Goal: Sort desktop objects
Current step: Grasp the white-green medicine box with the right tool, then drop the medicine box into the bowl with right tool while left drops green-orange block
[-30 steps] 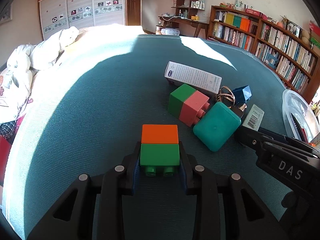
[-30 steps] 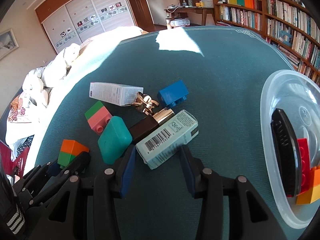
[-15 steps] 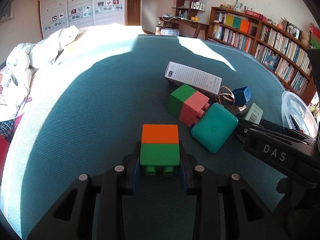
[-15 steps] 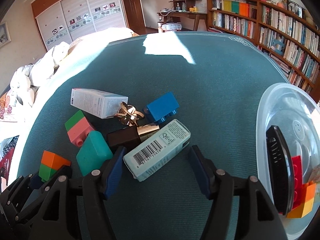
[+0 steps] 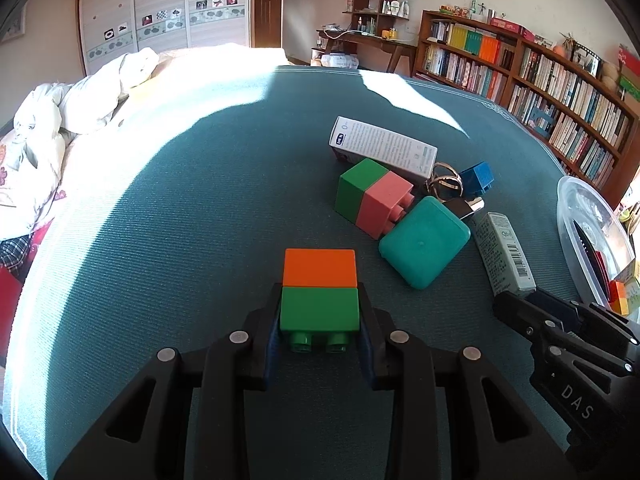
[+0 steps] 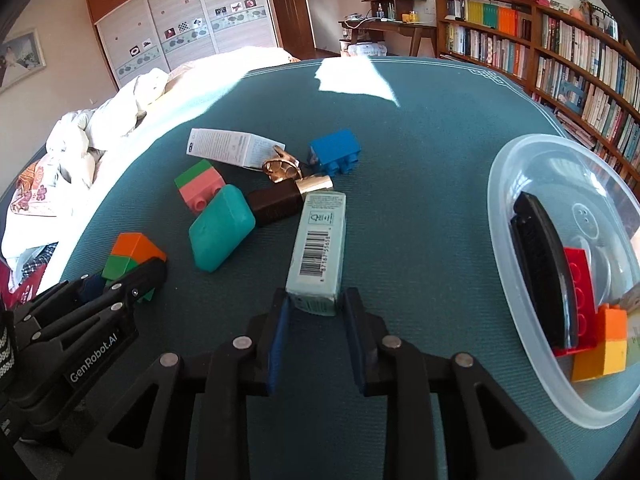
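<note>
Right wrist: right gripper (image 6: 316, 307) clamps the pale barcode box (image 6: 320, 246)

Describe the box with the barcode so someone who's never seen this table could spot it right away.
Start at the clear tub on the teal table; the pale box lies just left of it, its near end pinched in the right gripper. Unlike the white box farther back, it shows a barcode.

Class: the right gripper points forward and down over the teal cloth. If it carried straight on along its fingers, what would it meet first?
The right gripper is shut on the pale green carton. Straight ahead, the carton's far end would probably meet the dark bottle's gold cap first, though depth is unclear.
</note>
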Available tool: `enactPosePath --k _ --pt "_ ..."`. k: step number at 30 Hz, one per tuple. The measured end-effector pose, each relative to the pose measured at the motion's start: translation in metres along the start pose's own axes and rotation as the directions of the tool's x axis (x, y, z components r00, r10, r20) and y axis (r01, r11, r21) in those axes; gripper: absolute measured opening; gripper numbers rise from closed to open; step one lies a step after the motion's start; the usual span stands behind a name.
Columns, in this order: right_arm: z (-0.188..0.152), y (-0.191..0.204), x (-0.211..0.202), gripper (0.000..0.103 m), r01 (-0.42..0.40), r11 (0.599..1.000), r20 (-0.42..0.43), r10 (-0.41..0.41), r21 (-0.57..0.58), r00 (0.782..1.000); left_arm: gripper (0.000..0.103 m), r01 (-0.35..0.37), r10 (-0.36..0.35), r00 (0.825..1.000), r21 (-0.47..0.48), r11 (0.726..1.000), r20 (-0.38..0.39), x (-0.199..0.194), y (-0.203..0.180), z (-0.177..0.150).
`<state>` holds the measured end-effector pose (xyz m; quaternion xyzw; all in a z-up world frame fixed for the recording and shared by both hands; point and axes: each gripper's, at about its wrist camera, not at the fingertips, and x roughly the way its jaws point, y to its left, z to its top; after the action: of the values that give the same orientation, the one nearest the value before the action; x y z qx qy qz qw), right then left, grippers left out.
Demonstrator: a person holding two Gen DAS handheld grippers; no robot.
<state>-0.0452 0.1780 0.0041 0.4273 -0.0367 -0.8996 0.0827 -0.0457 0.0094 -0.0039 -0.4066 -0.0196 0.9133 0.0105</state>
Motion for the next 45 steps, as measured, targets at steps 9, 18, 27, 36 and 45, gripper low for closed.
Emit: enactPosePath --k 9,18,27,36,45 --pt "0.027 0.003 0.019 0.031 0.026 0.999 0.003 -0.026 0.020 1.000 0.034 -0.007 0.007 1.000 -0.003 1.000 -0.008 -0.002 0.006 0.000" --pt "0.022 0.000 -0.005 0.027 -0.028 0.999 0.066 0.026 0.037 0.998 0.034 0.019 -0.019 1.000 0.015 1.000 0.005 -0.012 -0.005 0.007" --pt "0.024 -0.018 -0.056 0.027 -0.036 0.997 0.209 0.020 0.073 0.978 0.034 0.057 -0.061 0.997 0.089 0.994 0.046 -0.032 -0.035 0.016" --pt "0.026 -0.071 -0.088 0.027 0.036 0.982 0.284 -0.088 0.183 0.955 0.034 0.143 -0.153 0.987 0.185 0.972 0.041 -0.038 -0.093 0.027" --pt "0.022 -0.133 -0.106 0.027 0.119 0.949 0.303 -0.210 0.293 0.929 0.034 0.260 -0.272 0.962 0.274 0.926 0.004 -0.032 -0.155 0.036"
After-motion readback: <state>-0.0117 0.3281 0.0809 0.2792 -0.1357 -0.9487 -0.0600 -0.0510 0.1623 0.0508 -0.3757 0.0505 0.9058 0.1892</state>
